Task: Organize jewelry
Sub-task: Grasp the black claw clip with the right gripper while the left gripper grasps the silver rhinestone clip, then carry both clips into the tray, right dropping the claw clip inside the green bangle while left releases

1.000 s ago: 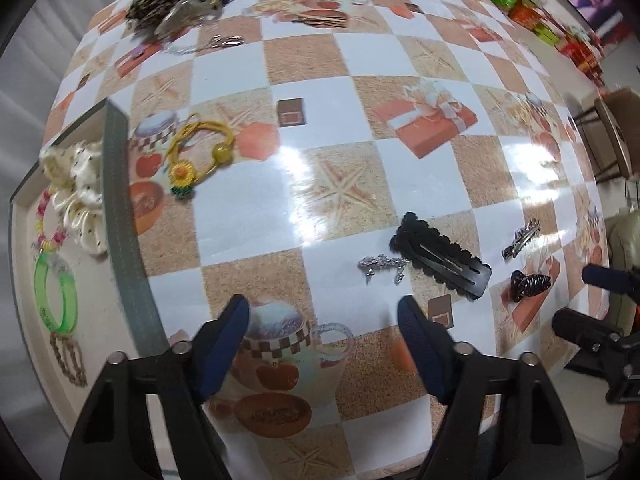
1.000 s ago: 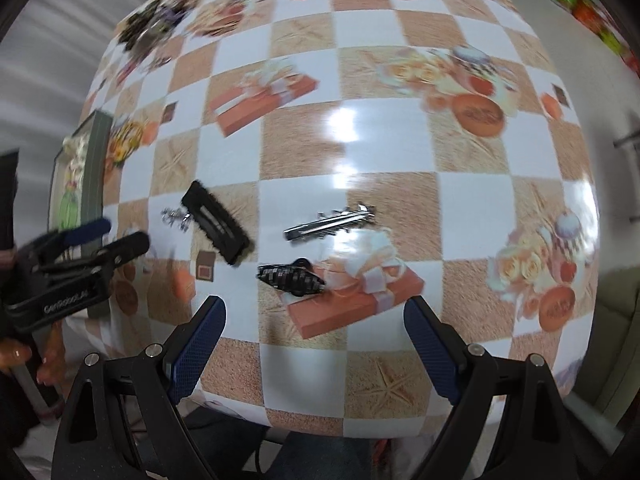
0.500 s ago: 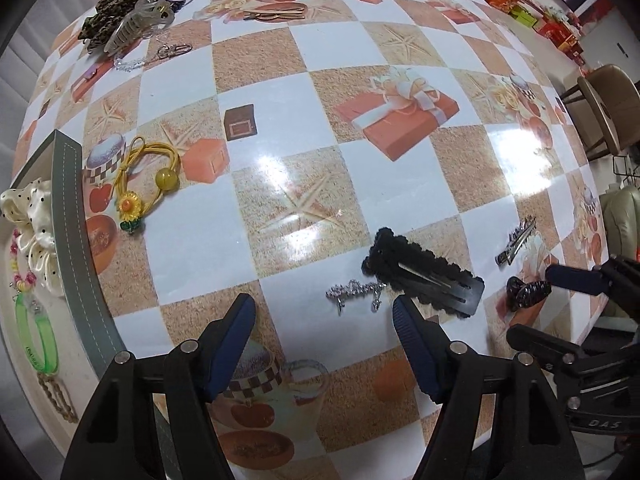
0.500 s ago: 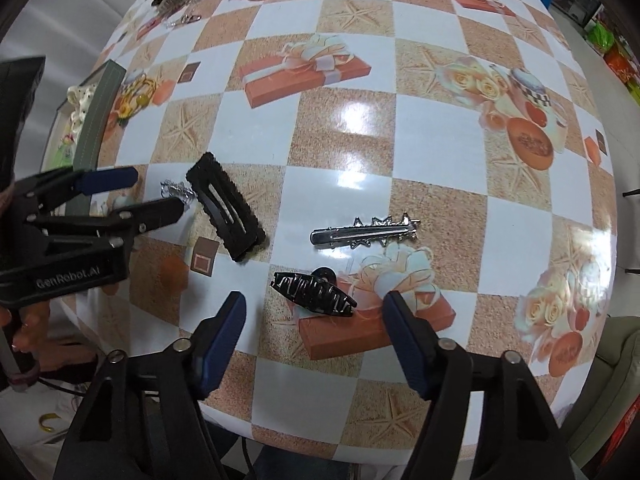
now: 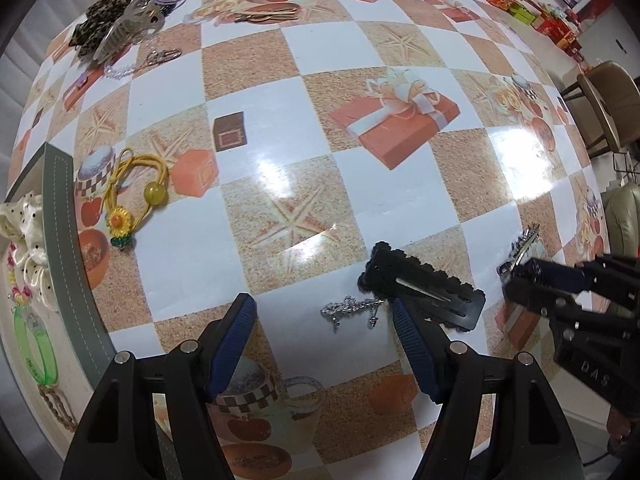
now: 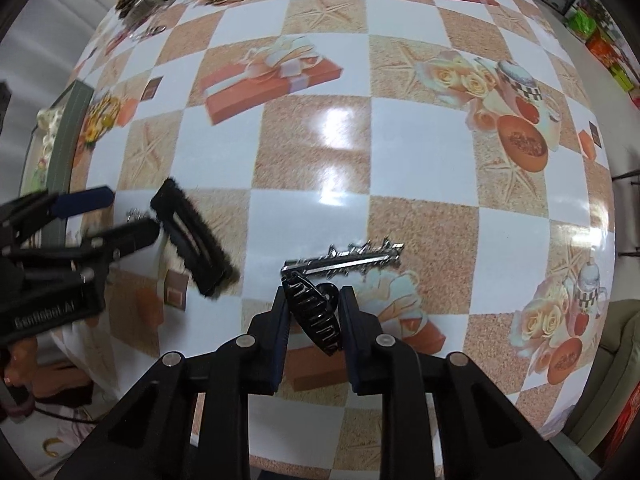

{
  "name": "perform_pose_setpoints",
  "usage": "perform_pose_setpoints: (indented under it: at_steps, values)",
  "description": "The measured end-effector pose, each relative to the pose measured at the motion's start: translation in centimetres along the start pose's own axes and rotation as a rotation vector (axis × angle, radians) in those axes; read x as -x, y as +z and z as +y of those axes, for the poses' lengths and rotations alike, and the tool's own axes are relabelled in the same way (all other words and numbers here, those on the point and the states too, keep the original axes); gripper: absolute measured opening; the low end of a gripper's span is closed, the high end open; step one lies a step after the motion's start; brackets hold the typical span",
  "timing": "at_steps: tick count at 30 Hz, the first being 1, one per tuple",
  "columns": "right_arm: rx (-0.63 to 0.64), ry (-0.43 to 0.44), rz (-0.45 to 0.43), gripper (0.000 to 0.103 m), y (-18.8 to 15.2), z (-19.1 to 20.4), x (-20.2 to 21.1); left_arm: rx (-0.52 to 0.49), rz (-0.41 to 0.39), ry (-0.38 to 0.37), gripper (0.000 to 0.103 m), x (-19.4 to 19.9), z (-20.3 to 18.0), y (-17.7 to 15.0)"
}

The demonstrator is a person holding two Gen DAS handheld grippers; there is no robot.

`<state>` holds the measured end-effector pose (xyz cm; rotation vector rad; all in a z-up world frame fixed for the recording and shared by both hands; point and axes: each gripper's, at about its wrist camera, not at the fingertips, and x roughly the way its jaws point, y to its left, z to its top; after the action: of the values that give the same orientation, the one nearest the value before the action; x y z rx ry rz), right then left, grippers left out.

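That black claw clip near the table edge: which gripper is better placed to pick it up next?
The right gripper. Its jaws are closing with the black claw clip between them. The left gripper is over the small silver clip, farther off.

Near the grippers I count four hair pieces: one black snap clip (image 5: 424, 289), one small silver brooch-like pin (image 5: 351, 309), one silver alligator clip (image 6: 344, 261), one black claw clip (image 6: 314, 316). At ten o'clock lies one yellow hair tie (image 5: 134, 190).
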<state>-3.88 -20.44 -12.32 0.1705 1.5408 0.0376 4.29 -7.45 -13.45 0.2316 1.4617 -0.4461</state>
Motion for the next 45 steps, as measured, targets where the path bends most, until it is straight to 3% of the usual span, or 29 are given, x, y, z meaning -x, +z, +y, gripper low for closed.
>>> perform_pose_setpoints:
  at_steps: [3,5,7,8,9,13,15,27,35,45]
  values:
    - [-0.011,0.004,-0.003,0.026,0.4,-0.2,0.0,-0.04,-0.001,0.013,0.07,-0.2,-0.7,0.1]
    - [-0.015,0.008,-0.003,0.026,0.5,-0.2,0.0,-0.065,-0.004,0.017,0.06,-0.2,-1.3,0.1]
    - [-0.017,0.01,-0.003,0.026,0.7,-0.3,0.0,-0.092,-0.007,0.023,0.059,0.0,-1.9,-0.1]
    - [-0.018,0.01,-0.003,0.026,0.7,-0.4,0.0,-0.102,-0.009,0.023,0.055,0.0,-2.2,-0.1]
    - [-0.02,0.01,-0.003,0.026,0.7,-0.4,0.0,-0.113,-0.009,0.025,0.044,-0.1,-2.4,-0.1]
    - [-0.025,0.01,-0.004,0.026,0.6,-0.4,0.0,-0.149,-0.017,0.019,0.034,-0.3,-3.7,-0.2]
    - [-0.029,0.012,-0.006,0.026,0.4,-0.1,0.0,-0.143,-0.021,0.001,0.017,-0.2,-3.8,-0.2]
    - [-0.107,0.087,-0.037,0.026,0.7,-1.7,2.2,0.035,-0.043,-0.104,0.017,1.2,-1.9,-0.4]
    - [-0.122,0.114,-0.062,0.026,1.0,-1.8,4.3,0.087,-0.083,-0.107,0.017,4.1,0.6,-1.6]
    - [-0.076,0.135,-0.081,0.026,2.2,1.7,5.8,0.196,-0.149,-0.088,0.017,7.7,4.6,-3.9]
